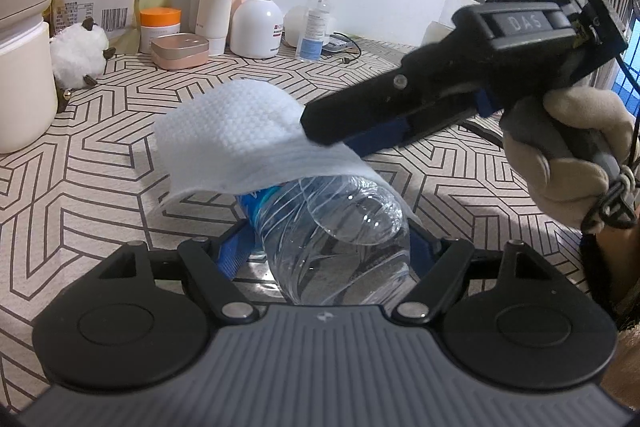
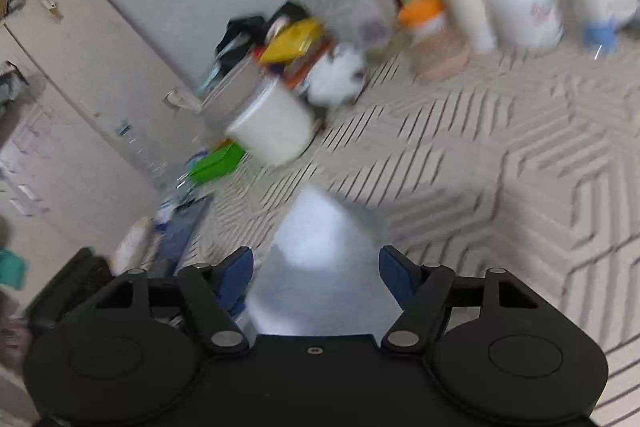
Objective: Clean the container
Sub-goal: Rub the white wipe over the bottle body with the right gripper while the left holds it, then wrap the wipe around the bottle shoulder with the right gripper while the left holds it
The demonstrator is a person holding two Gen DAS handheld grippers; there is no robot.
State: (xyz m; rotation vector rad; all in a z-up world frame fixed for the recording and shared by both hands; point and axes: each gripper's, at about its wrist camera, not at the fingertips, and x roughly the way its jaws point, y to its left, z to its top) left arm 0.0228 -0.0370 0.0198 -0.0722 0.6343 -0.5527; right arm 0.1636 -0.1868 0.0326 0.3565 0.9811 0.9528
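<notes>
Patterned tablecloth [image 1: 100, 155] fills the frame. Clear plastic bottle [image 1: 336, 243] lies at lower centre, clamped between the left gripper [image 1: 332, 247] fingers, base toward the camera. White wipe [image 1: 248, 139] drapes over the bottle's far end, pinched by the right gripper [image 1: 320, 131] entering from upper right.

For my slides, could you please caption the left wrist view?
Left gripper holds a clear bottle while right gripper drapes a white wipe over it.
</notes>
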